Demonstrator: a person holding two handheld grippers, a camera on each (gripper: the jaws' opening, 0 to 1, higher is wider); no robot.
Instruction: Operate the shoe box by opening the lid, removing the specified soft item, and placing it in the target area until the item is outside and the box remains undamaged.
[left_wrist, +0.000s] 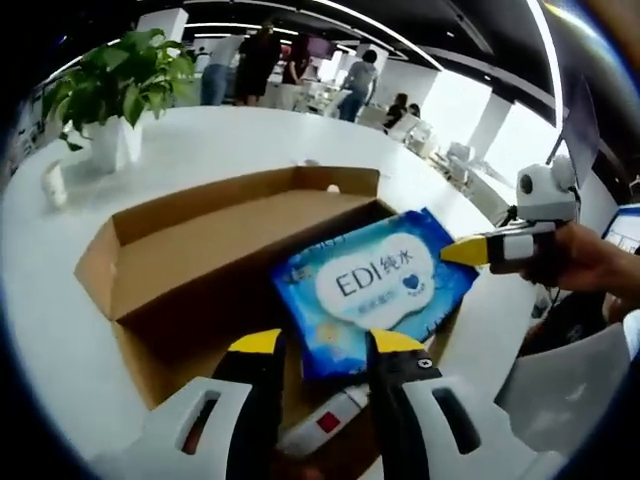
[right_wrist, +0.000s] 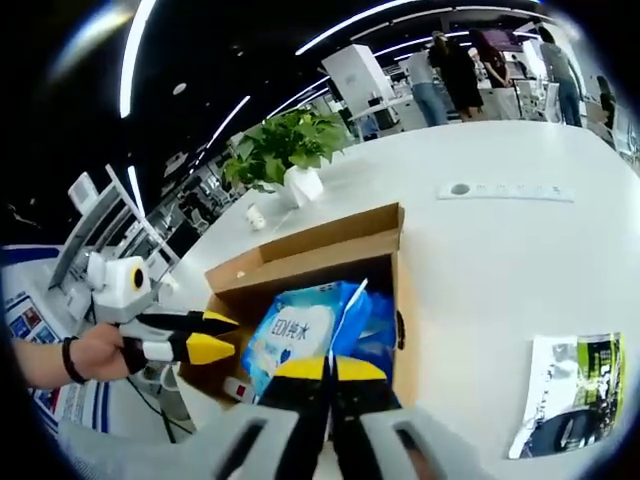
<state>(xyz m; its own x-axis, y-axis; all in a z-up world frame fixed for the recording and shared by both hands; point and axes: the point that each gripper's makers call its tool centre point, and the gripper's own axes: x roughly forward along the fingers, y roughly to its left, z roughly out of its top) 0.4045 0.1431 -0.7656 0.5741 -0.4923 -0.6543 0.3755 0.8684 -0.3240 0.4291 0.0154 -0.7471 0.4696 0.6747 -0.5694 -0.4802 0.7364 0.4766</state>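
The cardboard shoe box (left_wrist: 190, 260) sits open on a white table (left_wrist: 60, 330), its lid folded back toward a potted plant (left_wrist: 115, 90). A blue wet-wipes pack (left_wrist: 375, 290) printed "EDI" is tilted up over the box's open end. In the right gripper view the right gripper (right_wrist: 328, 368) has its yellow-tipped jaws clenched together on the edge of that pack (right_wrist: 300, 335), lifting it above the box (right_wrist: 300, 255). In the left gripper view the left gripper (left_wrist: 320, 345) hovers just in front of the pack with its jaws spread and nothing between them. The right gripper (left_wrist: 470, 250) enters that view from the right, held by a hand (left_wrist: 590, 265). A small white item with a red patch (left_wrist: 325, 425) lies in the box. A green-and-white packet (right_wrist: 570, 395) lies on the table (right_wrist: 500, 260), well apart from the box.
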